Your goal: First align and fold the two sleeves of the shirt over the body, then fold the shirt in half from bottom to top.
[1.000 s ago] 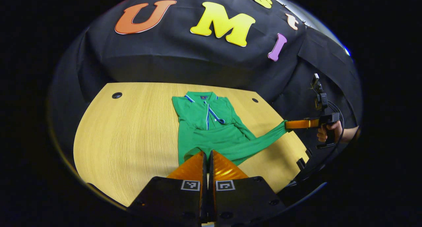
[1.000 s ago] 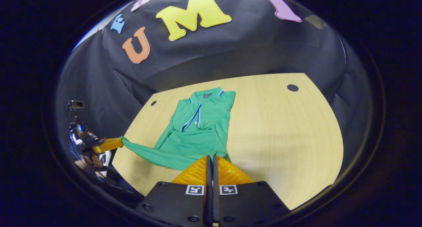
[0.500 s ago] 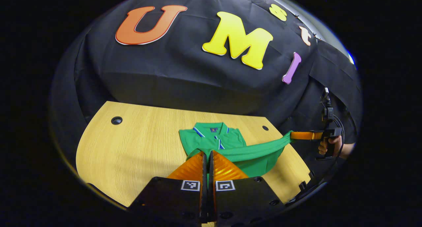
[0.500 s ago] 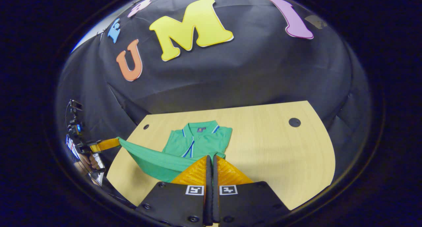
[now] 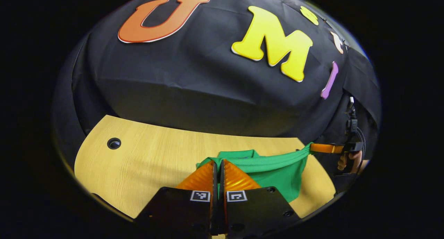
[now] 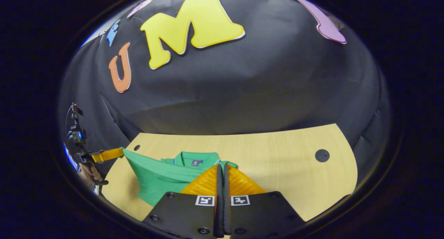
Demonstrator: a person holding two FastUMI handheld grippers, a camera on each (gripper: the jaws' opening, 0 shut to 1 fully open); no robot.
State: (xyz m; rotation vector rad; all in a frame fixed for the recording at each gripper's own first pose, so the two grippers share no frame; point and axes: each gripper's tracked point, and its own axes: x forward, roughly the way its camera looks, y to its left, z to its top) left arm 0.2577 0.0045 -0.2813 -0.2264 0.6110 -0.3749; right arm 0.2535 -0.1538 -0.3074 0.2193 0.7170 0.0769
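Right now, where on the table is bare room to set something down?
Left gripper view: bare wood between the cable hole and the shirt. Right gripper view: bare wood from the shirt out to the other hole. The middle, under the lifted hem, is crowded.

Lifted hem hides most of the shirt (image 5: 274, 169).

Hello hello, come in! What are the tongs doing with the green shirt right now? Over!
Both tongs shut on the shirt's bottom hem, left tongs, right tongs. Green shirt lifted, hem carried toward collar. Table ahead, nothing blocking.
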